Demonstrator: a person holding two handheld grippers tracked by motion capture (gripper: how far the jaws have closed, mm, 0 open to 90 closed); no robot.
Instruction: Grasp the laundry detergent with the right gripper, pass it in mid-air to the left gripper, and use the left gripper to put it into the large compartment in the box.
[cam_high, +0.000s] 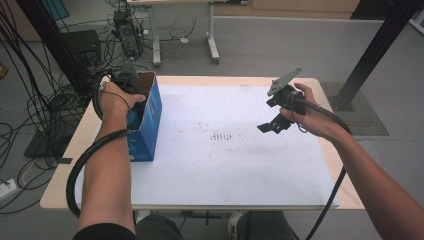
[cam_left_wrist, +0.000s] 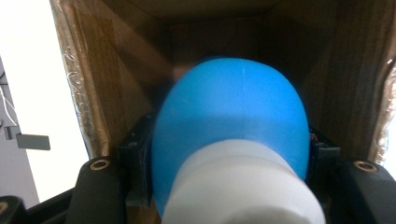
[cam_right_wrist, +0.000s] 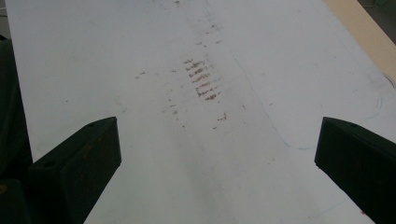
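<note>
Standing at the left of the high view, an open-topped blue cardboard box (cam_high: 148, 117) takes the left gripper (cam_high: 131, 85) reaching down into it, while the right gripper (cam_high: 274, 120) hovers at right over the white mat (cam_high: 235, 165). In the left gripper view, the jaws are clamped on a blue ball-shaped object with a white neck (cam_left_wrist: 233, 135) inside the brown walls. In the right gripper view, the jaws stand wide apart above open, scuffed mat; no writing is legible.

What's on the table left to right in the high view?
Left gripper reaching into the blue box → smudge marks mid white mat → right gripper, open, held above the mat.
</note>
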